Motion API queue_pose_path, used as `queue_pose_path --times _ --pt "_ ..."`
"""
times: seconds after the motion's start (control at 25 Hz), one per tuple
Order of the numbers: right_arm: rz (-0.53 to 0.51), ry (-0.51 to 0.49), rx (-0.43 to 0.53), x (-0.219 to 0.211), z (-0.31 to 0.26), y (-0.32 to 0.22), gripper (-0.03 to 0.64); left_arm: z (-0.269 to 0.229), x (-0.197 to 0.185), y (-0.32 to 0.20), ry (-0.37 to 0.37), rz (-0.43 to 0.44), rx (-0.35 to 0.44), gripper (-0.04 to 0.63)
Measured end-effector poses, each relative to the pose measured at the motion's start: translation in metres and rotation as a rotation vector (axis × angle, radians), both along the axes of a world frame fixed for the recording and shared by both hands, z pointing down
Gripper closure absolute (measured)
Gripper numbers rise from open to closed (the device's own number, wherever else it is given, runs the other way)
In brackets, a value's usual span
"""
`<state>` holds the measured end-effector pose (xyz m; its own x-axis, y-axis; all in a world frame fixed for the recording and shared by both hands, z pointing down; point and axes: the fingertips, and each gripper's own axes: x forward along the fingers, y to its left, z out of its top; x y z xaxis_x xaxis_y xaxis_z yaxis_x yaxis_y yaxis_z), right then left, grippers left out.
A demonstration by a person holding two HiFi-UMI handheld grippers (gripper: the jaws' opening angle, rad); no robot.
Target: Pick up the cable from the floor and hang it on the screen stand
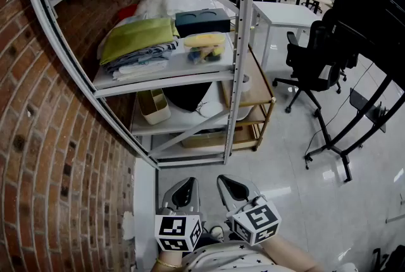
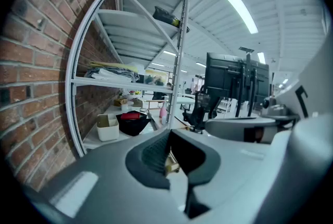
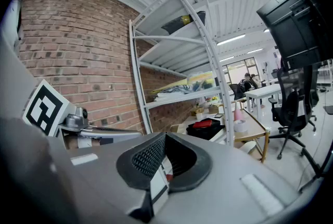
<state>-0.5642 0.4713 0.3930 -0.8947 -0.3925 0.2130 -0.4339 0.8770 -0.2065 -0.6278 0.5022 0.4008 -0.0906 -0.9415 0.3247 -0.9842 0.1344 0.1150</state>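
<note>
Low in the head view, close to my body, my left gripper (image 1: pixel 184 190) and right gripper (image 1: pixel 231 187) sit side by side, both shut and empty. The black screen on its wheeled stand (image 1: pixel 354 119) is at the right. A thin black cable (image 1: pixel 330 120) runs down beside the stand to the floor by its base, well away from both grippers. The left gripper (image 2: pixel 168 137) looks past its shut jaws at the shelf rack and the screen stand (image 2: pixel 235 79). The right gripper (image 3: pixel 165 140) is shut too, with the screen (image 3: pixel 296 17) at its upper right.
A white metal shelf rack (image 1: pixel 234 74) with folded cloths, boxes and a bin stands against the brick wall (image 1: pixel 44 138) straight ahead. A black office chair (image 1: pixel 310 68) is between the rack and the stand. White desks (image 1: pixel 285 14) lie farther back, and a person sits there.
</note>
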Motion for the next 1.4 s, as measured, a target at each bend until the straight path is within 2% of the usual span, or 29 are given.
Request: queue_pose_path --times 0.16,0.32,0.6,0.8,1.0,1.2,1.4 --pt "0.033 0.002 0.006 0.035 0.000 -0.038 0.618 0.002 0.031 -0.039 0.002 0.032 -0.009 0.588" --pt "0.110 0.013 0.001 0.090 0.002 -0.083 0.618 0.002 0.082 -0.091 0.002 0.113 -0.006 0.588" --pt "0.283 0.034 -0.008 0.221 0.003 -0.171 0.618 -0.002 0.200 -0.188 0.002 0.258 0.007 0.588" --pt "0.383 0.056 -0.007 0.317 0.004 -0.223 0.618 0.001 0.290 -0.250 0.035 0.347 0.000 0.588" --pt "0.471 0.073 -0.005 0.395 0.011 -0.267 0.618 0.011 0.365 -0.299 0.036 0.425 -0.011 0.588" --pt "0.562 0.067 -0.037 0.451 0.022 -0.300 0.618 0.022 0.419 -0.333 0.031 0.508 -0.036 0.588" --pt "0.655 0.065 -0.091 0.489 0.044 -0.340 0.618 0.040 0.443 -0.376 0.032 0.553 -0.080 0.588"
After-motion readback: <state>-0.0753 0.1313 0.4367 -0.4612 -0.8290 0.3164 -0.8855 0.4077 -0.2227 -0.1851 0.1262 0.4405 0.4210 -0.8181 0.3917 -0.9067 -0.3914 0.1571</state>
